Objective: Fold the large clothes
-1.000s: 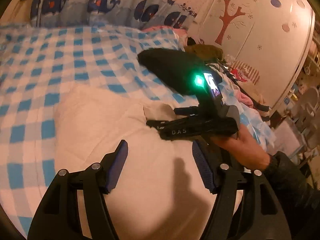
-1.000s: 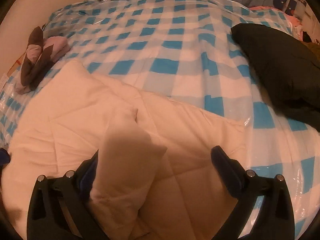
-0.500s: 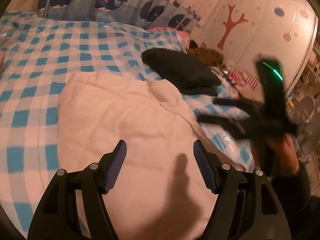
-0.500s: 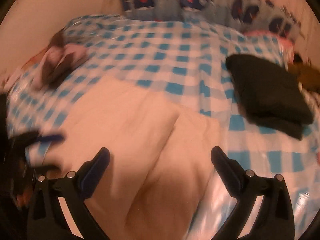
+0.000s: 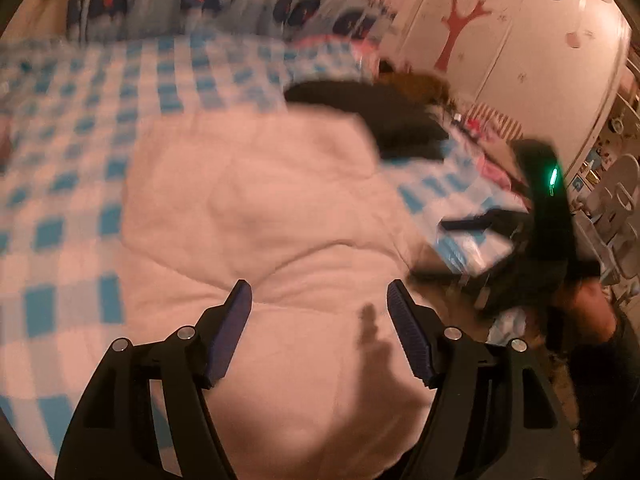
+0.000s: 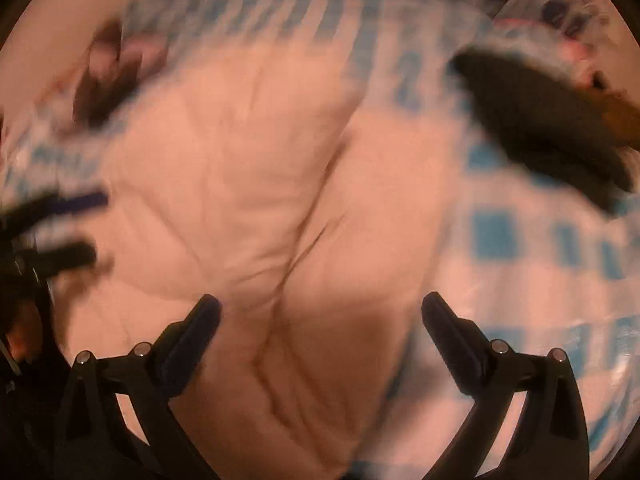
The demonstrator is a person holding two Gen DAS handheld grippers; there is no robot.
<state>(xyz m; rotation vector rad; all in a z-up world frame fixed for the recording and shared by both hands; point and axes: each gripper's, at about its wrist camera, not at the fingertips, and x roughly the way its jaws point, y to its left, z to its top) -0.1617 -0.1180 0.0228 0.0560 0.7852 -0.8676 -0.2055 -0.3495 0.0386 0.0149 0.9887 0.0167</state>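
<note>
Both grippers empty: left gripper with fingers spread wide, right gripper likewise wide, nothing between the pads of either

White padded garment lying on the checked bed, filling the centre of both views; in the right view, one panel folded over along a crease running from 12 towards 6

Changes against the frames of a second ago:
- Sleeve flap formerly at the right gripper's left finger now released and laid flat on the garment
- Right gripper withdrawn from above the garment's centre to its edge at 3 in the left view
- Left gripper now visible at 9 in the right view, off the near edge
- Both views blurred, so both tools in motion; fine detail of the cloth not readable

Meaning for the task: one fold judged complete, garment not yet compact. Next step probably a fresh grasp at the near edge or at a corner, then a second fold across the crease

Black folded item at 1 in the left view, just beside or touching the garment; contact not resolvable through blur. Risk: dragging it along during the next fold
</note>
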